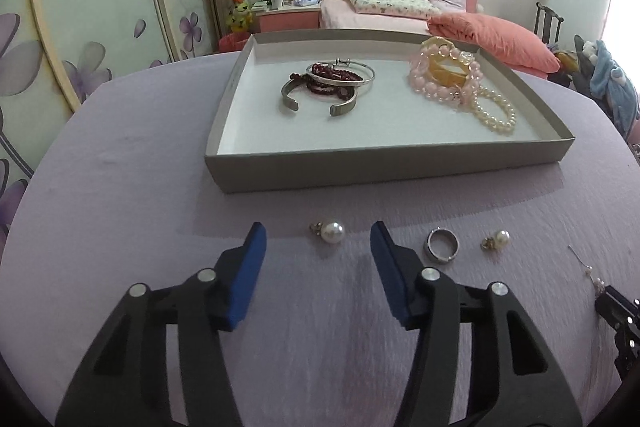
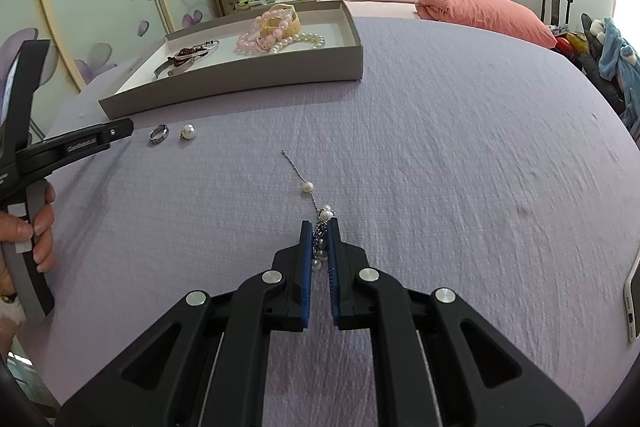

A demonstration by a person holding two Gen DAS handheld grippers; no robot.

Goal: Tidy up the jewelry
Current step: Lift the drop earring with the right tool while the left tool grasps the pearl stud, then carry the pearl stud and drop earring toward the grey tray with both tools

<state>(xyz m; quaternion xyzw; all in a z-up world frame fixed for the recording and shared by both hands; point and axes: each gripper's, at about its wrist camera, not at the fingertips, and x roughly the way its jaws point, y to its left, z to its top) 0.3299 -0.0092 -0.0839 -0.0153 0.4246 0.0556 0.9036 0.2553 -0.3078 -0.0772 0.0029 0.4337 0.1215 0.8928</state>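
Hard-to-see stuff first: in the left wrist view the pearl chain (image 1: 591, 275) is mostly cut off at the right edge, and only a black sliver of the right gripper (image 1: 618, 319) shows there. In the right wrist view the lower part of the chain is buried between the blue pads, so how much is bunched in there is anyone's guess.

The left gripper (image 1: 318, 241) has its jaws apart, nothing between the pads, pointing down at a pearl earring (image 1: 329, 231) lying on the lilac cloth (image 1: 120, 195) just ahead of the tips. A silver ring (image 1: 441, 249) and a second pearl earring (image 1: 496, 239) sit to its right. The right gripper (image 2: 320, 227) is clamped on the pearl chain (image 2: 309, 187), whose free end trails forward on the cloth.

A hand (image 2: 38, 223) wraps the left gripper's grey handle. The grey tray (image 1: 384, 163) behind holds bangles and bead bracelets.
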